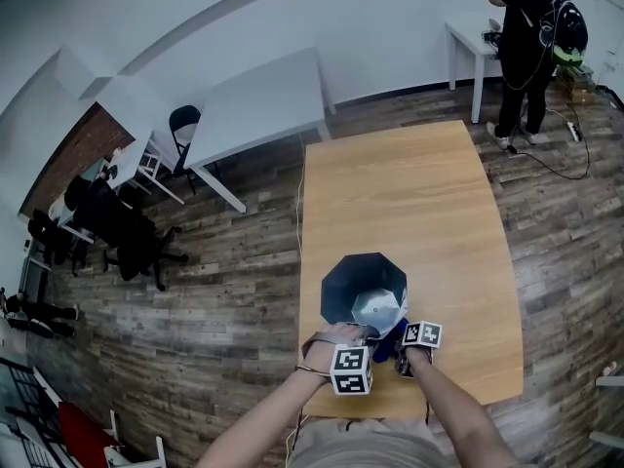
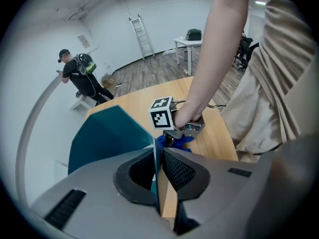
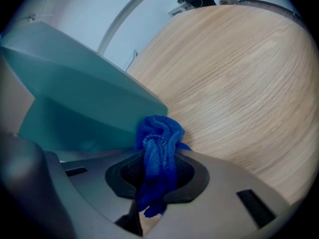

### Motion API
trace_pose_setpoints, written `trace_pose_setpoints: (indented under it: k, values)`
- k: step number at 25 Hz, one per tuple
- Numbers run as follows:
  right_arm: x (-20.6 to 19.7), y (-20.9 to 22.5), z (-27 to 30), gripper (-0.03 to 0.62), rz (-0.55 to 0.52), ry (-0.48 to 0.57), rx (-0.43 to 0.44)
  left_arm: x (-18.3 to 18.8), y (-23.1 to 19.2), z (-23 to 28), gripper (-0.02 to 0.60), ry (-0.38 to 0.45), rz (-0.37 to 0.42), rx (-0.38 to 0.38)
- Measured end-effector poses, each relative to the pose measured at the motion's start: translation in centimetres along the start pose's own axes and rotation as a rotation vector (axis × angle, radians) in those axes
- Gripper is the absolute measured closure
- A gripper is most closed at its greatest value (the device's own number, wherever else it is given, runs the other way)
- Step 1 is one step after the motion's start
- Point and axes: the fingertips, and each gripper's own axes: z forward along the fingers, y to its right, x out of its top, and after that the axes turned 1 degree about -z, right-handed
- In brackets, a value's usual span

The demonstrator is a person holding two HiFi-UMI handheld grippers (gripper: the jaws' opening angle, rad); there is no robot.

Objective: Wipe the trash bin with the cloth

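head view: the bin (image 1: 363,286) stands at the near end of the table (image 1: 400,183), with both grippers at its near rim.
left gripper view: the left gripper (image 2: 158,171) pinches the bin's wall, probably to steady it (wiping would push it).
right gripper view: the right gripper (image 3: 157,178) clamps the cloth (image 3: 159,143), bunched against the bin's outer side, ready to wipe.

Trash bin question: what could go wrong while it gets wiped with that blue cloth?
1. The left tool pinches only the thin wall of the trash bin, so a hard push might tilt or slide it on the table.
2. The cloth is a bunched wad in the right tool; rubbing might tug it loose.
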Motion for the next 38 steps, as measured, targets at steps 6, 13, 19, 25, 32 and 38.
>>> trace_pose_setpoints:
  k: [6,13,19,25,32,38]
  values:
    - [0.7,-2.3,-4.4,0.510,-0.031,0.088,0.072,-0.5,-0.4,-1.2,0.403,0.004,0.006,0.073]
    - [1.9,-7.4,-14.0,0.510,-0.091,0.200,0.230,-2.9,-0.6,-2.3,0.399,-0.093,0.088,0.145]
    - [1.8,-13.0,-20.6,0.510,-0.221,0.264,0.338,-3.6,0.0,-1.5,0.515,-0.127,0.044,0.169]
    - [0.8,-15.7,-23.1,0.510,-0.296,0.273,0.374,-2.8,0.1,-1.3,0.522,-0.134,-0.022,0.164]
    - [0.6,-16.1,-21.1,0.510,-0.285,0.250,0.359,-1.6,0.1,-1.2,0.525,-0.140,-0.094,0.172]
    - [0.6,-17.3,-18.7,0.510,-0.290,0.228,0.367,-1.5,0.1,-1.2,0.525,-0.133,-0.100,0.167]
